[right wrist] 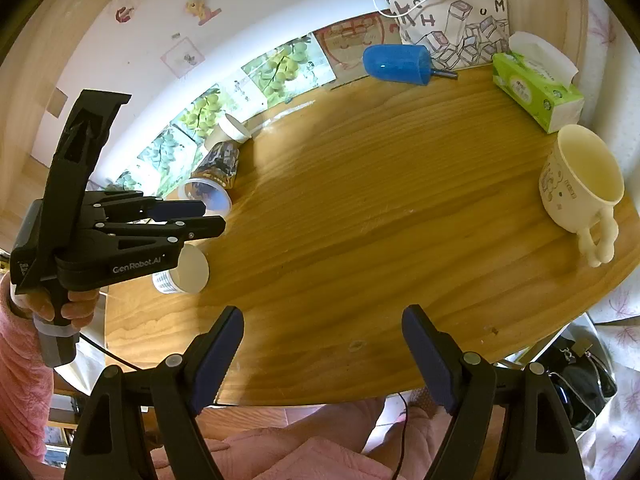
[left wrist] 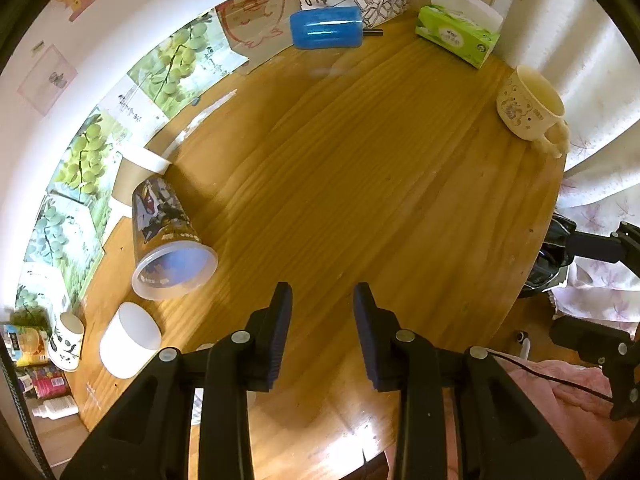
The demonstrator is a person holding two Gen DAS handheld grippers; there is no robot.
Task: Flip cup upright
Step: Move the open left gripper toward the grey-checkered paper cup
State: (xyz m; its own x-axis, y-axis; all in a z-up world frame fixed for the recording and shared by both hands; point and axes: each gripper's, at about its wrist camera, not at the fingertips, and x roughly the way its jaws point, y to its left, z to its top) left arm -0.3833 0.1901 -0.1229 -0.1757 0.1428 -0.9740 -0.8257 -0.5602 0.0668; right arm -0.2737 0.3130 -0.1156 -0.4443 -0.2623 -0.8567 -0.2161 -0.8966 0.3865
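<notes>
A clear plastic cup with a dark printed picture (left wrist: 166, 236) lies on its side at the left of the round wooden table (left wrist: 360, 184), mouth toward me. It also shows in the right wrist view (right wrist: 214, 176). My left gripper (left wrist: 322, 300) is open and empty, a short way right of that cup; in the right wrist view (right wrist: 212, 218) it hovers over the table's left part. My right gripper (right wrist: 322, 320) is open and empty above the table's near edge.
A cream mug (left wrist: 528, 106) stands upright at the right edge, also in the right wrist view (right wrist: 576, 184). A white cup (left wrist: 130, 340), a brown paper cup (left wrist: 138, 172), a blue cup (left wrist: 326, 26) and a green tissue box (left wrist: 456, 36) lie around the rim.
</notes>
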